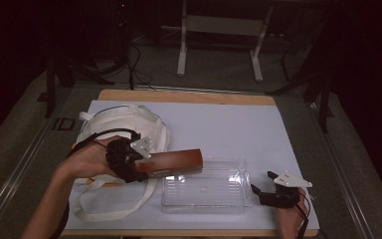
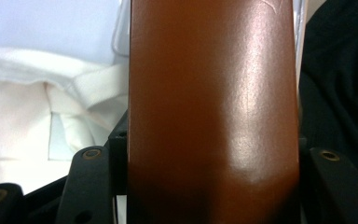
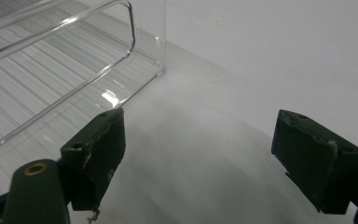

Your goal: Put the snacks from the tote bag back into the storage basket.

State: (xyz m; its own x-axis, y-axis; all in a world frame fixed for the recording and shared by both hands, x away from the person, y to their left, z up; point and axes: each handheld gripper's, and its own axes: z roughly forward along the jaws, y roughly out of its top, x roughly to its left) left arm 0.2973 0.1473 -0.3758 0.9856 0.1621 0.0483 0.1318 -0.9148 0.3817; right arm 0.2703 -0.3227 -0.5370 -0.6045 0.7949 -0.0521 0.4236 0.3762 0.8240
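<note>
The left gripper [image 1: 135, 167] is clamped on one end of a long brown box [image 1: 175, 162], its black jaws pressing the box's two long sides, as the left gripper view shows with the glossy brown box [image 2: 212, 112] running straight out from between them. From that grip the box reaches out level, away from the hand, so that its far end hangs over the near left corner of a clear plastic tray [image 1: 206, 206]. Behind the gripper and to the side of the person's left hand [image 1: 82, 162] lies a white cloth bag [image 1: 124, 122], bunched up, with its long strap [image 1: 112, 211] looping across the table beneath the wrist; in the left gripper view the same white cloth bag [image 2: 23, 116] lies just beside the box. Everything rests on a pale blue table mat [image 1: 238, 124]. The right gripper [image 1: 263, 194] rests on the mat just off the tray's other end, held by the right hand [image 1: 291, 216], with its jaws standing wide apart and nothing between them. In the right gripper view, the right gripper [image 3: 200, 154] faces bare mat, and the clear plastic tray [image 3: 51, 60] has its corner close beside one jaw, not touching it.
</note>
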